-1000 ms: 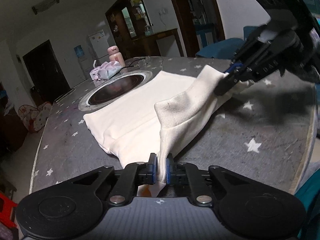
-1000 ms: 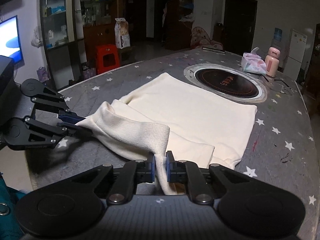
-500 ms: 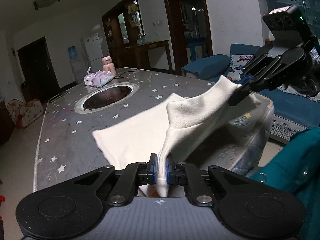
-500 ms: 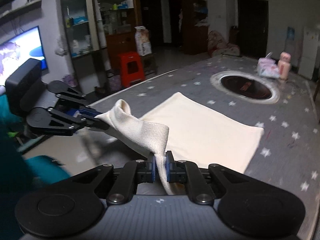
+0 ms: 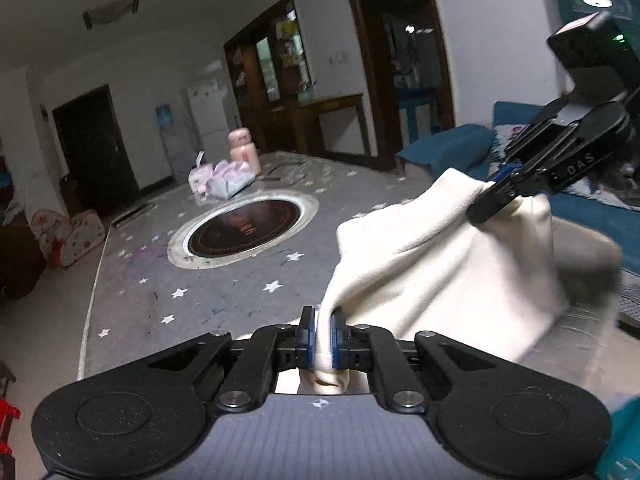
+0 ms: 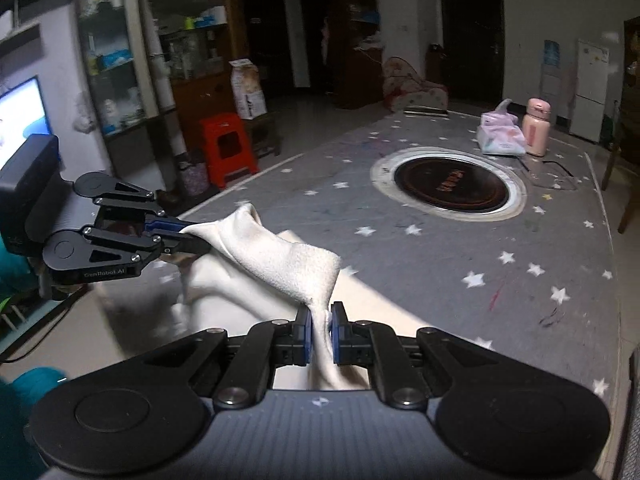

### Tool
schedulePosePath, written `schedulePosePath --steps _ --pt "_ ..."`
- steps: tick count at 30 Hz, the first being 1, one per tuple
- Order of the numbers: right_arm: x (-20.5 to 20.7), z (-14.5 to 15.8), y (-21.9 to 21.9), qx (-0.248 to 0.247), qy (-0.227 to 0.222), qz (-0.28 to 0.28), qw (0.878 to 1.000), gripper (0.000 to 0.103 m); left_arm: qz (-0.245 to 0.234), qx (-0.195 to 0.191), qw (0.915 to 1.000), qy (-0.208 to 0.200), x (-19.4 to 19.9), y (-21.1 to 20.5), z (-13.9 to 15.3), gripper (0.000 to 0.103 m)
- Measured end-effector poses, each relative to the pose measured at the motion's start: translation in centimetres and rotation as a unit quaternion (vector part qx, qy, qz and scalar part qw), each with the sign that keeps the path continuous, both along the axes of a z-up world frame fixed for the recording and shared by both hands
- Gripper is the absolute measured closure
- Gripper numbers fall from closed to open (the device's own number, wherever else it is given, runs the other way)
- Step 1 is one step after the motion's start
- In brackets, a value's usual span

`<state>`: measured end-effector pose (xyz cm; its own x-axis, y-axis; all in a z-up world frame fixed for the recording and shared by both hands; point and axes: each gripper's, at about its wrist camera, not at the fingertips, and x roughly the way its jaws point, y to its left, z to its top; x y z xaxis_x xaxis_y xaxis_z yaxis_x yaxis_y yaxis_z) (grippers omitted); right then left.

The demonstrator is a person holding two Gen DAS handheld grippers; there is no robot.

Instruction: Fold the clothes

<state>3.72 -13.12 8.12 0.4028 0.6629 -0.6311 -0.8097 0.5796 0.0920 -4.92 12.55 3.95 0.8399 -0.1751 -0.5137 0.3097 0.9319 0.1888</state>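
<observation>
The left gripper [image 5: 323,334] was clamped tight on a bunched edge of the cream cloth [image 5: 432,276] at the bottom centre of the left view, its blue pads [image 5: 306,332] pressed against the fabric on both sides. In the right view the same gripper [image 6: 192,242] sat at middle left, and white lettering on its black linkage read "GenRobot.AI".

The right gripper [image 6: 320,334] was likewise closed on the cloth [image 6: 280,264], pinching a fold at the bottom centre of its own view. From the left view it [image 5: 486,208] appeared at upper right, nipping another edge of the fabric — the letters "DAS" showed on its arm, the rest hidden.

The cloth hung lifted between the two grippers in the lower middle of both views, sagging in a ridge, its lower part draped down over the near table edge and blurred.

The table [image 6: 440,264] wore a grey cover printed with white stars. A round dark hob [image 6: 452,184] was set into it at centre right of the right view; faint writing on its glass was too dim to read. Beyond it lay a pink tissue pack [image 6: 502,140] with a tissue poking out of the top, and just beside that stood a pink bottle [image 6: 536,126], capped, contents unseen.
</observation>
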Motion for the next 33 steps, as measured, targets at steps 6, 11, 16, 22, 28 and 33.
schedulePosePath --steps 6,11,16,22,28,33 --pt "5.3 -3.8 2.0 -0.016 0.020 -0.046 0.999 0.095 0.036 -0.009 0.9984 0.042 6.7 0.4 -3.5 0.096" --pt "7.9 -8.1 2.9 -0.019 0.039 -0.106 0.993 0.091 0.061 -0.017 0.9961 0.062 9.0 0.5 -5.1 0.092" --pt "8.8 -8.7 2.1 -0.003 0.035 -0.148 0.988 0.082 0.086 -0.026 0.9942 0.060 10.0 1.0 -4.9 0.079" --pt "7.3 -6.4 2.5 0.023 0.025 -0.132 0.991 0.082 0.080 -0.064 0.9933 0.052 9.8 1.3 -3.4 0.080" --pt "8.5 -7.4 5.0 0.011 0.049 -0.126 0.991 0.082 0.037 -0.083 0.9935 0.069 10.1 -0.5 -2.9 0.082" --pt "9.7 -9.1 5.9 -0.002 0.066 -0.144 0.987 0.083 0.055 -0.085 0.9893 0.105 12.3 -0.8 -4.9 0.082"
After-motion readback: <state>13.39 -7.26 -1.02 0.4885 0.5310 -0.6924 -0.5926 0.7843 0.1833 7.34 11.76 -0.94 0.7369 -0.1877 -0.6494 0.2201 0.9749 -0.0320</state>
